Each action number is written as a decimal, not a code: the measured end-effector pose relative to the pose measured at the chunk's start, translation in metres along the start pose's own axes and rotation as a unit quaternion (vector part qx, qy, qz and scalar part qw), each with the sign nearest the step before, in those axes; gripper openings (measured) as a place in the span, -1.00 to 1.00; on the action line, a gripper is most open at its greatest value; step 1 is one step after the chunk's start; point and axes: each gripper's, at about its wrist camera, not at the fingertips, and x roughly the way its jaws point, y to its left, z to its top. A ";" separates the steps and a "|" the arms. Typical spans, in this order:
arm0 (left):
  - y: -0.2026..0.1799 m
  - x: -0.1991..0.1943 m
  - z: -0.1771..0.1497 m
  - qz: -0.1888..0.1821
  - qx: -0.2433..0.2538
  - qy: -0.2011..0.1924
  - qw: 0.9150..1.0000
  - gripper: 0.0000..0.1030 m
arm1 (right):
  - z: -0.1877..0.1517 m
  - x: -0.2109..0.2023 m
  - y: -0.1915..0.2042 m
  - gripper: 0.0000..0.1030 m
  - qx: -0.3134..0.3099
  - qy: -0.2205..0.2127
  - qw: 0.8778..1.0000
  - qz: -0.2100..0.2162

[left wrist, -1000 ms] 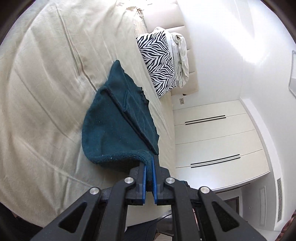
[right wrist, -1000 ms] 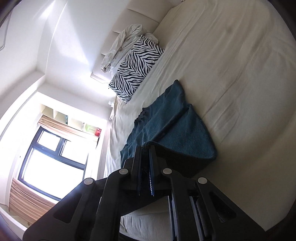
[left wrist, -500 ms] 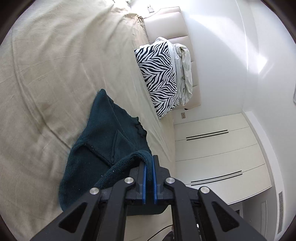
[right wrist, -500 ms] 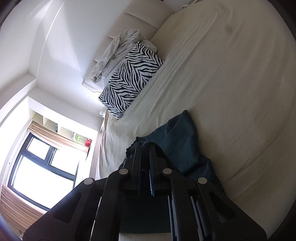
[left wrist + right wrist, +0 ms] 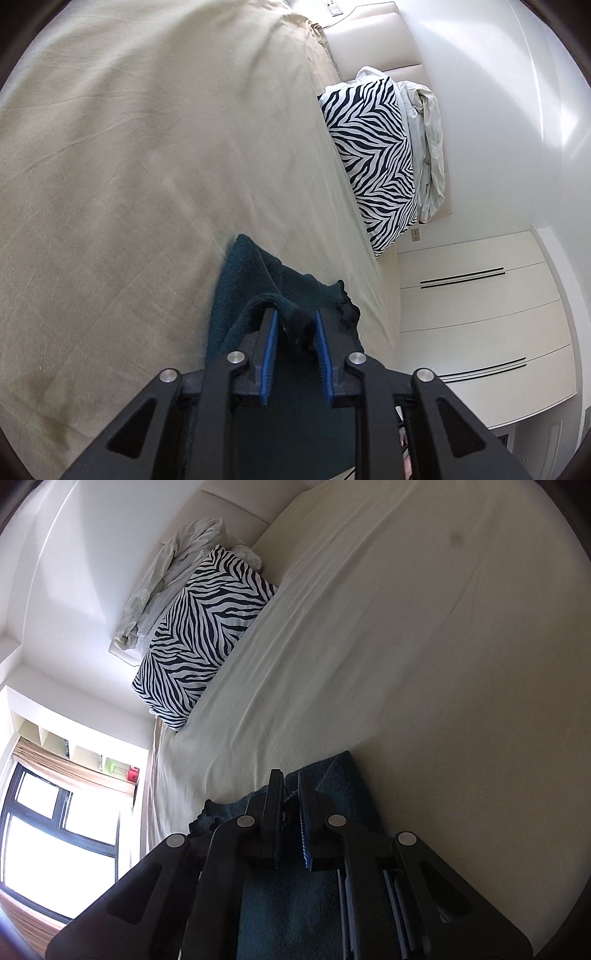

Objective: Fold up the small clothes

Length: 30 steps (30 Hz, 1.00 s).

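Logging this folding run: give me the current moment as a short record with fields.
surface: bed with beige sheet
garment: dark teal knit piece, lying near the bed edge, part of it doubled over itself
left gripper: jaws parted, a fold of the garment loose between them
right gripper: jaws narrowly apart, garment edge between them; whether it is gripped cannot be told
background: zebra-print pillow against the headboard, crumpled pale cloth behind it
fold status: not finished; edges uneven
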 end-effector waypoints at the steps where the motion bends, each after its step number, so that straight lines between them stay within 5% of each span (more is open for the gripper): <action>1: 0.002 0.001 0.001 0.004 0.002 -0.003 1.000 -0.10 | 0.003 0.007 -0.004 -0.83 0.004 -0.001 1.000 -0.009; 3: 0.005 -0.002 -0.001 0.013 0.007 -0.009 1.000 0.24 | 0.004 0.013 -0.008 -0.83 -0.004 -0.003 1.000 -0.018; 9: 0.009 -0.022 -0.021 0.030 0.036 -0.012 0.999 0.26 | -0.022 -0.001 -0.004 -0.83 -0.069 0.022 0.997 -0.040; 13: 0.009 -0.038 -0.051 0.055 0.072 -0.012 0.996 0.26 | -0.053 -0.018 0.013 -0.83 -0.164 0.039 0.982 -0.086; 15: 0.009 -0.045 -0.069 0.072 0.093 -0.014 0.993 0.30 | -0.067 -0.025 0.018 -0.63 -0.203 0.041 0.972 -0.106; 17: 0.012 -0.048 -0.084 0.087 0.107 -0.009 0.990 0.30 | -0.079 -0.034 0.019 0.10 -0.225 0.039 0.967 -0.114; 19: 0.014 -0.049 -0.096 0.104 0.123 -0.009 0.987 0.30 | -0.090 -0.045 0.021 0.27 -0.245 0.030 0.961 -0.121; 25: 0.009 -0.047 -0.119 0.144 0.173 -0.020 0.974 0.29 | -0.110 -0.070 0.010 0.19 -0.264 0.030 0.955 -0.132; 30: 0.012 -0.044 -0.122 0.154 0.181 -0.022 0.971 0.25 | -0.116 -0.075 0.002 -0.27 -0.268 0.041 0.953 -0.132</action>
